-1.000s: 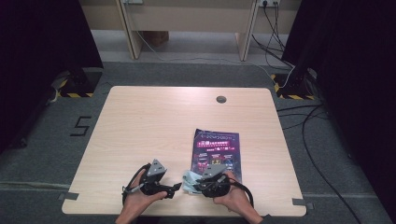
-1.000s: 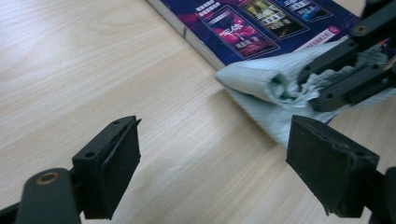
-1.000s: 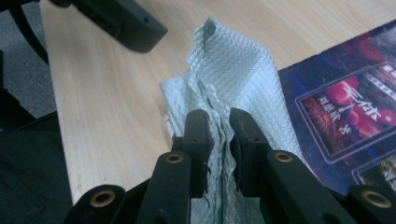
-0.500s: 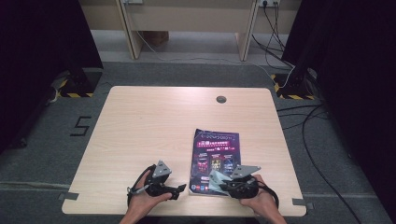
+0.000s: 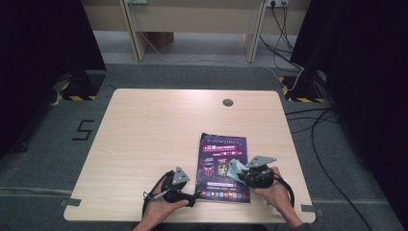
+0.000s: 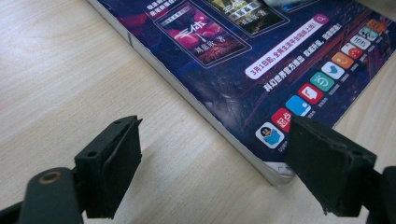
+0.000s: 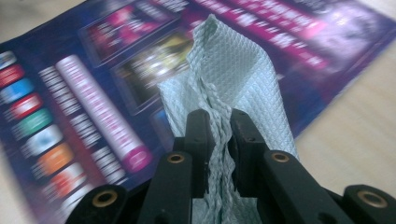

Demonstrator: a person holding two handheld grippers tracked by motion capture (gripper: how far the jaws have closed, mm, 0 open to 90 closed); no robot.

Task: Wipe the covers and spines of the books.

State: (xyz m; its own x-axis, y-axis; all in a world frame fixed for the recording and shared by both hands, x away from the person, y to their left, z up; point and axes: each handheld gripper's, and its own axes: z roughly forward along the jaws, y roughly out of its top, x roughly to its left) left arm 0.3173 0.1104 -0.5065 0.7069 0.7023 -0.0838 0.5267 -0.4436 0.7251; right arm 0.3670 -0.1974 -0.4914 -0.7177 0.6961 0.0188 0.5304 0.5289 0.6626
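two grippers low over the table (image 5: pixel 144 125), magazine (image 6: pixel 261 60) print blurred beyond right gripper (image 7: pixel 217 122) pinching a pale cloth (image 7: pixel 233 70), left gripper (image 6: pixel 210 158) wide open and empty, magazine corner between its jaws

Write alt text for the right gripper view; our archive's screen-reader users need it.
The right claw is shut on a crumpled pale green textured cloth, which sticks up between its two black jaws. Behind it lies a blurred purple magazine with colourful icons, flat on a light wooden table.
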